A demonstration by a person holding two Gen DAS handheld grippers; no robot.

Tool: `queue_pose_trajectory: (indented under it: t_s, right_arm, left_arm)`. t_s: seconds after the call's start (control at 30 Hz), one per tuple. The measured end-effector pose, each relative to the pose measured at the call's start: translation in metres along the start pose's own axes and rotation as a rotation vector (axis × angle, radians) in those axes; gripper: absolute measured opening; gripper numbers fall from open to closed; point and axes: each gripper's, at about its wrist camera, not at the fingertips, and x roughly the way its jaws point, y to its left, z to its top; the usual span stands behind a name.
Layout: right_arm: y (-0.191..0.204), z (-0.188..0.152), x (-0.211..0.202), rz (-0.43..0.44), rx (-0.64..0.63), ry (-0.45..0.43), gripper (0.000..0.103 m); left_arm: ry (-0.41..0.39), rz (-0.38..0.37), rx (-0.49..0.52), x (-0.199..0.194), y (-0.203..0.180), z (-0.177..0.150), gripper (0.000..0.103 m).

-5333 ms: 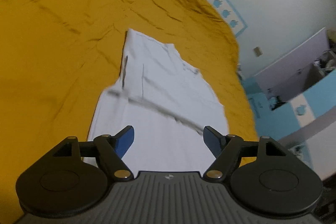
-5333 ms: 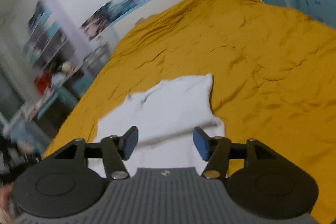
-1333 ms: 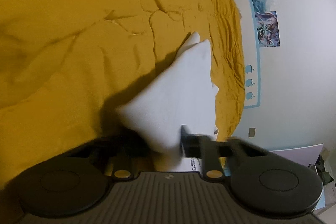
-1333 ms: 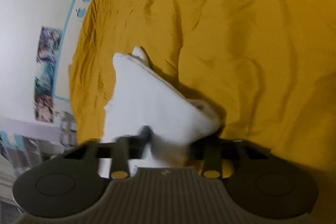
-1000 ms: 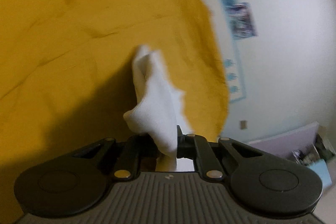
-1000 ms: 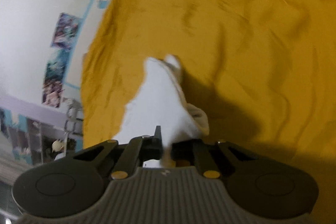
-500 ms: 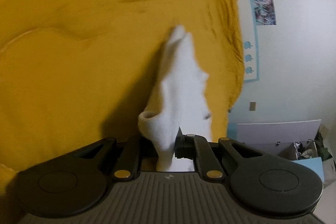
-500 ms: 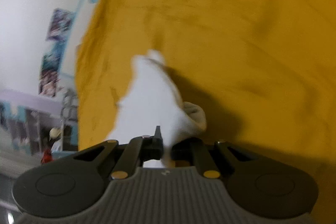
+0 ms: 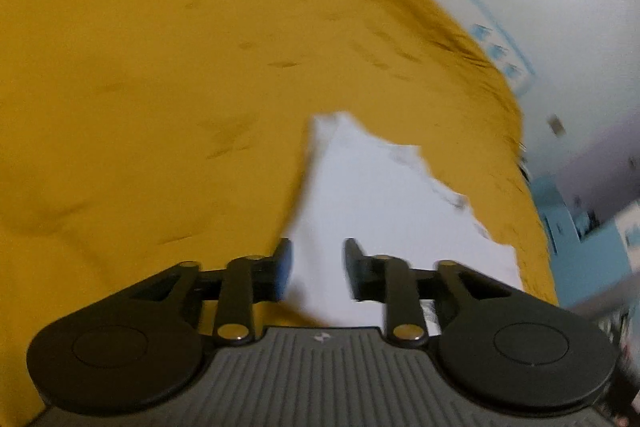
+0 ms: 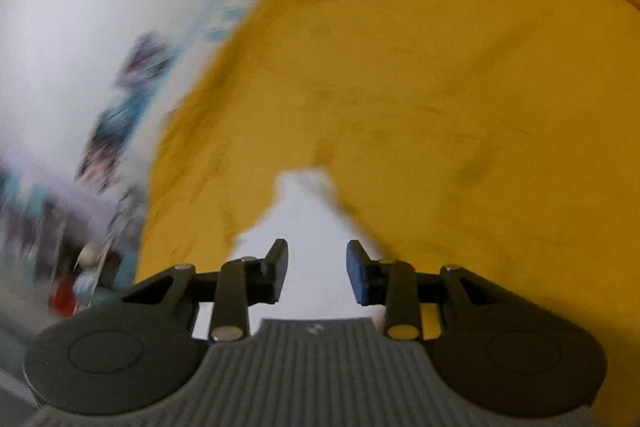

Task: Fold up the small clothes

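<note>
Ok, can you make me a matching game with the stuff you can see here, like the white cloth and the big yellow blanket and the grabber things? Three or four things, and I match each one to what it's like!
Things:
1. white cotton garment
2. mustard-yellow bedspread
3. left gripper
4. posters on the white wall

Descriptions:
A. spread across the whole bed
B. jaws opening, pads not pressing on anything
C. lying flat on the bed, just ahead of both grippers
D. blurred, off beyond the bed's edge

Pairs: 1-C, 2-A, 3-B, 4-D
</note>
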Motion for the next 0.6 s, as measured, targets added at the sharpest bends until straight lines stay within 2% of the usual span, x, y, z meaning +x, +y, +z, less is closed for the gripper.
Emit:
queue_pose_trajectory:
  t_s: [0.07,0.17,0.23,0.33,0.43,0.5,0.6]
  right_arm:
    - [0.036,-0.020,0.015,0.087,-0.100,0.055,0.039]
    - [0.073,-0.066,0.049,0.169,-0.184,0.147,0.039]
    - [0.086,-0.098,0.078,0.197,-0.198,0.215,0.039]
    - [0.091,-0.133,0.110,0.185,-0.220,0.276,0.038]
    - [0.087,-0.148,0.129,0.121,-0.255,0.310,0.038]
    - [0.075,-0.149,0.122,0.089,-0.253,0.294,0.034]
    - [0.049,-0.136,0.099,0.008,-0.274,0.207,0.034]
  left_arm:
    - [0.001,-0.057,0.087,0.011,-0.031,-0.005,0.054]
    - [0.049,-0.163,0.122,0.040,-0.062,-0.020,0.054]
    - [0.075,-0.188,0.112,0.063,-0.073,-0.026,0.054]
    - [0.117,-0.159,0.111,0.091,-0.077,-0.032,0.054]
    - [0.139,-0.128,0.091,0.103,-0.070,-0.038,0.053]
    - [0.132,-0.124,0.075,0.099,-0.061,-0.039,0.045]
    - [0.127,-0.114,0.055,0.092,-0.048,-0.040,0.041]
